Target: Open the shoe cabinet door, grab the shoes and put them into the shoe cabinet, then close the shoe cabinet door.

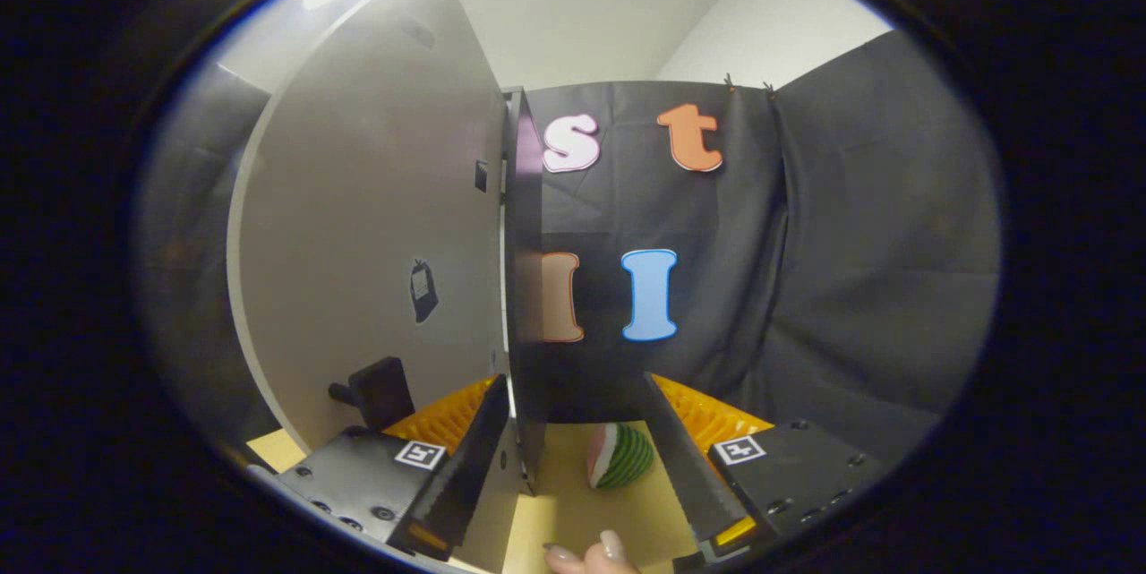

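Your tool (573, 458) is open, fingers straddling the edge of the cabinet door (376, 234). A watermelon slice (620, 456) lies on the table (573, 525) between them.

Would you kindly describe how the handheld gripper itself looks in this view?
The gripper has two long flat fingers with serrated inner edges. Each rides on a dark metal block studded with screws, bearing a square black-and-white marker tag. Ribbed orange plastic housing sits behind.
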The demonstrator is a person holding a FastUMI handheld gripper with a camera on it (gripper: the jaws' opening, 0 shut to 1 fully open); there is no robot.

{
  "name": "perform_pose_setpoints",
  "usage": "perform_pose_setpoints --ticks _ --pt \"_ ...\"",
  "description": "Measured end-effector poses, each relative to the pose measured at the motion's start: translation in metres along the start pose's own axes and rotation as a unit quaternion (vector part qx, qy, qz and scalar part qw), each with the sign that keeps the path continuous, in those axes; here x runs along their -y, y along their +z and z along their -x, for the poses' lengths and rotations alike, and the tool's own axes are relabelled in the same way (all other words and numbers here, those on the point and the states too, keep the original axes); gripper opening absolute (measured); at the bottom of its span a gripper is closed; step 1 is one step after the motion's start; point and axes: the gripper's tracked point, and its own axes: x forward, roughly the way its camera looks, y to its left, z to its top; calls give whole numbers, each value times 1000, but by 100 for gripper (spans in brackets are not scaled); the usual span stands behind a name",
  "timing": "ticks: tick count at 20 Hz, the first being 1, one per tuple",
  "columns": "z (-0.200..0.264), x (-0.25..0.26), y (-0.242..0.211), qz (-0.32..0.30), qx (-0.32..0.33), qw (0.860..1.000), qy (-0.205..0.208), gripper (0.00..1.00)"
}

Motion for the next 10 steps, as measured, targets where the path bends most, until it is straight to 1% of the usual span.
perform_pose_setpoints --ticks 4,8,10 --pt "8 -27 1 2 4 1000 -10 93" --pt "18 -57 1 4 12 999 -44 93" --pt "20 -75 -1 -7 12 998 -59 93"
